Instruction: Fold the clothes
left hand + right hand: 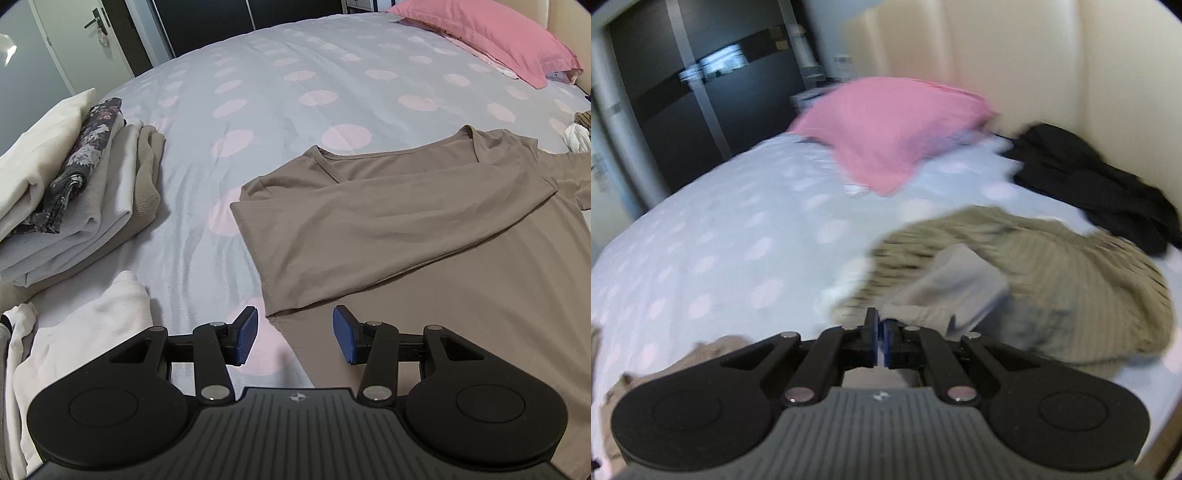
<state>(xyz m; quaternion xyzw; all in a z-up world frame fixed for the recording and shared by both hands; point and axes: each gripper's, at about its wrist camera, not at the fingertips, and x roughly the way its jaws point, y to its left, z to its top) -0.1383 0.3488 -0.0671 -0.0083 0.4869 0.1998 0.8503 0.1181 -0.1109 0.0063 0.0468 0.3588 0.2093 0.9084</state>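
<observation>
Over shirt (424, 229) | left tongs (295, 336) wide, empty | right tongs (879, 339) closed

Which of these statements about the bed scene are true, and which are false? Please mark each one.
1. The left gripper is open. True.
2. The brown shirt lies crumpled in a ball. False: it lies spread flat on the bed, with one sleeve folded across the chest.
3. A stack of folded clothes lies left of the shirt. True.
4. The pillow is blue. False: it is pink.
5. The right gripper is wide open. False: its fingers are closed together; whether they pinch cloth cannot be told.
6. A black garment lies near the headboard. True.
</observation>
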